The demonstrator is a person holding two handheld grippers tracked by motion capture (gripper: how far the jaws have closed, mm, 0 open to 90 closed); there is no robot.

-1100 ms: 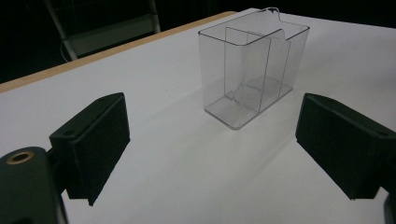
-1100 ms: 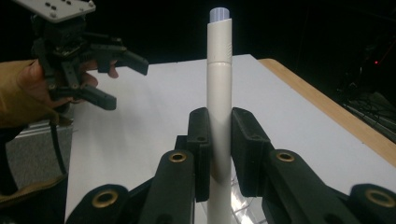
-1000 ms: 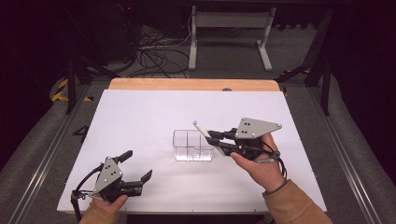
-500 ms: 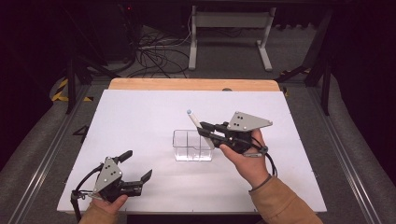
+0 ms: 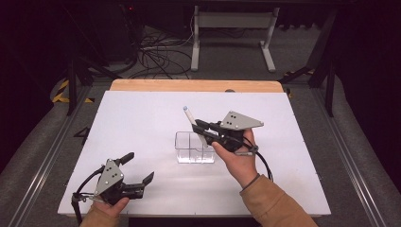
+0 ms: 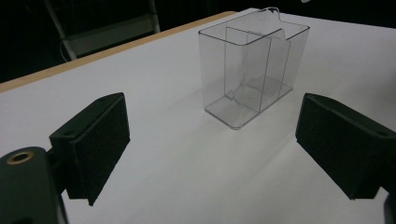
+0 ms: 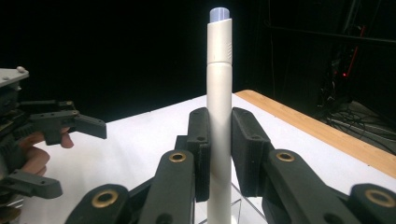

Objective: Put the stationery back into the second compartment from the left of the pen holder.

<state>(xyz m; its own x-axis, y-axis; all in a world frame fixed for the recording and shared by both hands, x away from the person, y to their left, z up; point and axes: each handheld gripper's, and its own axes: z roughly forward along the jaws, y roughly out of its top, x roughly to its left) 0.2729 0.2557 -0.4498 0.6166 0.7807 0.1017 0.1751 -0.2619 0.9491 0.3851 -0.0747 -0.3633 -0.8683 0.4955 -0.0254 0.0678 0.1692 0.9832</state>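
A clear plastic box with inner dividers stands mid-table; the left gripper view shows the box ahead. A white pen with a pale blue tip stands almost upright, and my right gripper is shut on its barrel just above the box's right end. In the right gripper view both pads clamp the pen at my right gripper. Whether the pen's lower end is inside the box I cannot tell. My left gripper rests open near the front left edge, and between the pads of my left gripper lies bare table.
The white table top has a wooden strip along its far edge. Beyond it are cables and a metal stand on the dark floor. The left gripper also appears at the left of the right gripper view.
My right gripper has carried the pen leftward, from right of the box to over its right end. The left gripper has stayed put.
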